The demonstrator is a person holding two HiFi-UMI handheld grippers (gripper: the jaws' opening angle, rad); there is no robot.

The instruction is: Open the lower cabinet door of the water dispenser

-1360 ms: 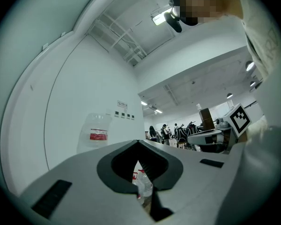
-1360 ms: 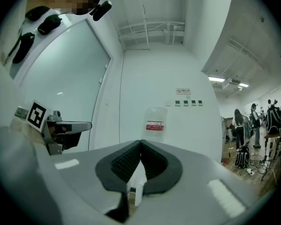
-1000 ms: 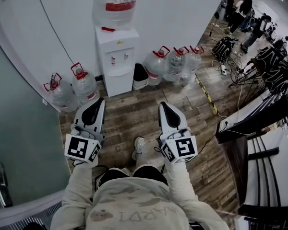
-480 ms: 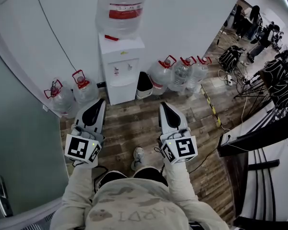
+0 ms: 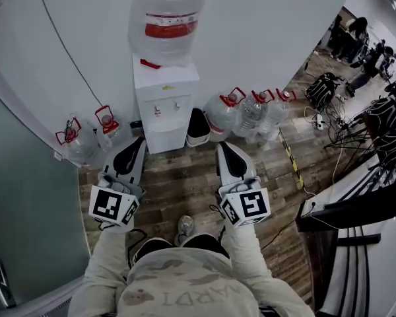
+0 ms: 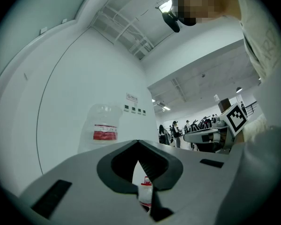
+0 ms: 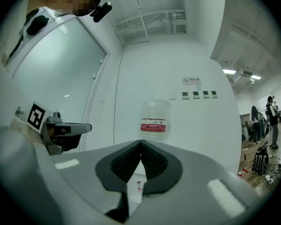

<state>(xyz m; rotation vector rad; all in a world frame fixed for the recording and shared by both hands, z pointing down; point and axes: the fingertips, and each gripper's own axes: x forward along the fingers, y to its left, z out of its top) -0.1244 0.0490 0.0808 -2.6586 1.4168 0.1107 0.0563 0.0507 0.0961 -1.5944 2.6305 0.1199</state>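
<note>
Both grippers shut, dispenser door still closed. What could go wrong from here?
1. Both the left gripper and right gripper are shut and empty; one must open before gripping the lower cabinet door.
2. Spare bottles and a black bin flank the water dispenser; a step or the door's swing may hit them.
3. A hard pull might rock the big bottle on top.

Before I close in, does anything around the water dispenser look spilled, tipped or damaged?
Nothing stands out. The water dispenser stands upright with its bottle seated on top, the spare jugs either side stand upright, and the wood floor shows no puddle.
</note>
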